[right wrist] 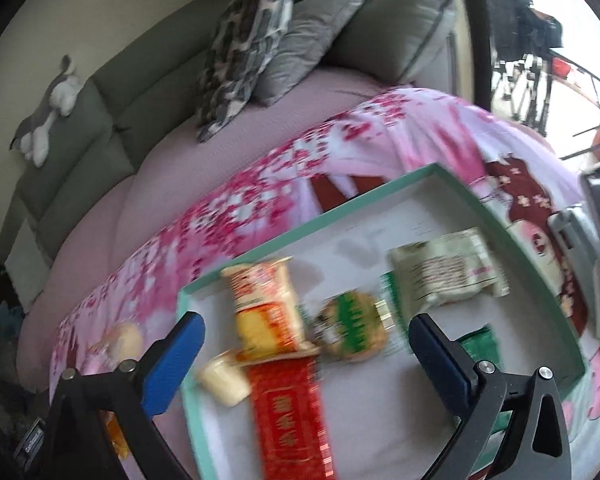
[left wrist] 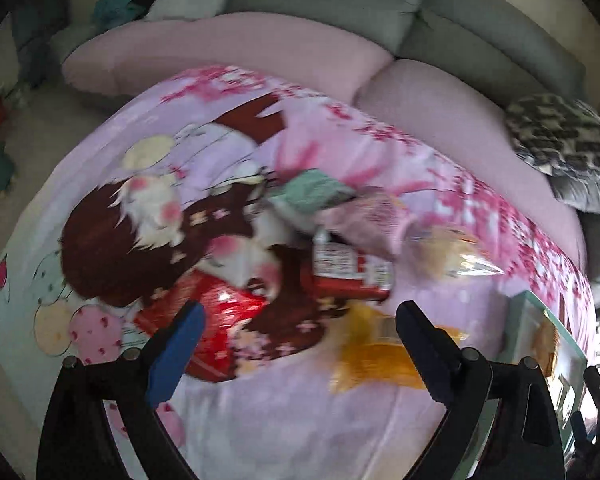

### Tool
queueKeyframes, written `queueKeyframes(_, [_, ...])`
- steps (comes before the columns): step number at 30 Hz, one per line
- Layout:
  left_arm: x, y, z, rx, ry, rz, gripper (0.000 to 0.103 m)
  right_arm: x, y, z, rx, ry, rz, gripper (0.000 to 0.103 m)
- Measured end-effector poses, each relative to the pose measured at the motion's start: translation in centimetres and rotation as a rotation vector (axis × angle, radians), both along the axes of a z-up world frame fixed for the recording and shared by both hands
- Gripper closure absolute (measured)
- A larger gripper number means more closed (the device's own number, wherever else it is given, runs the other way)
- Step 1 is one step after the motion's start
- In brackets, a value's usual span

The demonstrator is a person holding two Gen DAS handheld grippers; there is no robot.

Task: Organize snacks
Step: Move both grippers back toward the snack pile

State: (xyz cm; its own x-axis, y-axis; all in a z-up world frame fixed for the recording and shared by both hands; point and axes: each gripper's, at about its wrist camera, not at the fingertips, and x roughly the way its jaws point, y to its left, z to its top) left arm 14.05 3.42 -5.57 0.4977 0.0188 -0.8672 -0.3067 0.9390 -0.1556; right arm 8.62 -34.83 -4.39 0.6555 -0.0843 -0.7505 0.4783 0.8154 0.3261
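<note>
In the left wrist view my left gripper point(left wrist: 300, 316) stands open above loose snacks on a pink printed cloth point(left wrist: 280, 420): a red foil packet point(left wrist: 228, 308), a yellow packet point(left wrist: 376, 352), a red-and-white packet point(left wrist: 348, 268), a mint packet point(left wrist: 312, 192) and a clear wrapped pastry point(left wrist: 456, 248). Nothing is between its jaws. In the right wrist view my right gripper point(right wrist: 306, 328) is open over a teal-rimmed tray point(right wrist: 380, 196) holding an orange noodle packet point(right wrist: 264, 304), a round green-labelled cake point(right wrist: 352, 328), a long red packet point(right wrist: 292, 416), a pale green packet point(right wrist: 448, 272) and a cream bun point(right wrist: 224, 380).
The tray's teal corner point(left wrist: 540, 320) shows at the right of the left wrist view. A grey-green sofa point(left wrist: 340, 0) with a patterned cushion point(right wrist: 244, 48) lies behind the pink bedding. A wrapped bun point(right wrist: 120, 340) sits on the cloth left of the tray. A phone on a stand point(right wrist: 596, 248) is at the far right.
</note>
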Motion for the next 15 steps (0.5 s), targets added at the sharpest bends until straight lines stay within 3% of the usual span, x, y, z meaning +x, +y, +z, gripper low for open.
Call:
queueKeyframes(4, [-0.4, 2.3, -0.8, -0.013, 0.037, 0.065, 0.007, 1.0, 3.2, -0.1, -0.019, 0.012, 0.09, 0.0])
queueKeyframes(15, [-0.9, 7.3, -0.9, -0.078, 0.037, 0.199, 0.007, 2.6, 10.5, -0.9, -0.048, 0.031, 0.271, 0.0])
